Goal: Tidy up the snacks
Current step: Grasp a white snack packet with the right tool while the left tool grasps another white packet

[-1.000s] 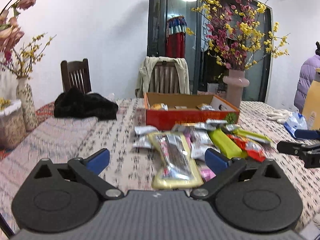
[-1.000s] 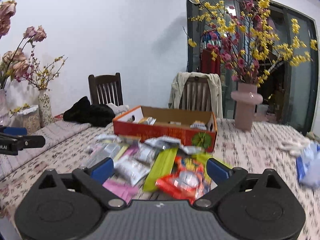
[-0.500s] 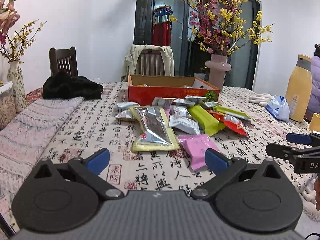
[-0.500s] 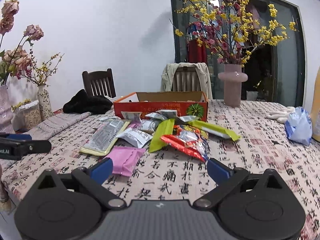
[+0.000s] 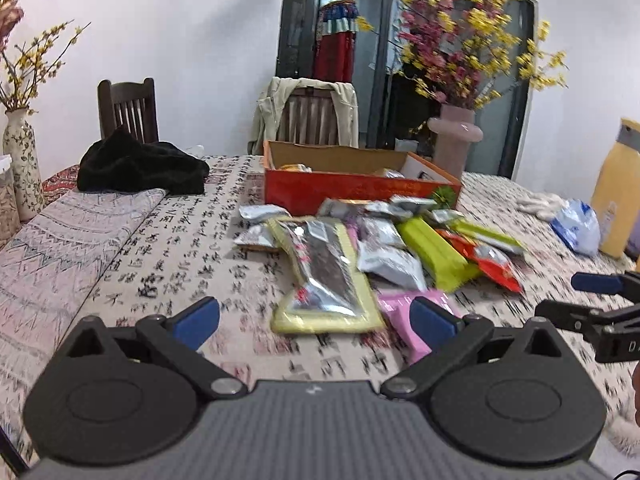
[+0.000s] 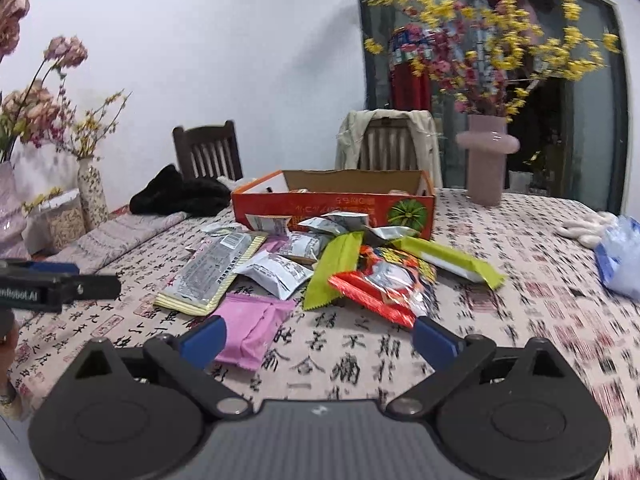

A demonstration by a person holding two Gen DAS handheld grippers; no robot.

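Two pairs of blue-tipped tongs, left (image 5: 315,316) and right (image 6: 319,338), hover spread wide and empty over the calligraphy-print cloth worktop (image 6: 520,280). Blur smears the foil snack packets (image 6: 304,268) heaped just before the orange cardboard box (image 6: 332,208), whose contents are mostly hidden. Behind stand wooden chairs and a pink vase (image 6: 486,160).

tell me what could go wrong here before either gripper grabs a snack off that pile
1. The packets overlap: the silver packet lies partly on the long yellow-edged packet, so lifting one may drag its neighbour.
2. The left gripper and right gripper, both open, face the same pile and could collide.
3. The pink vase stands close behind the orange box; a reach overshooting the box might tip it.
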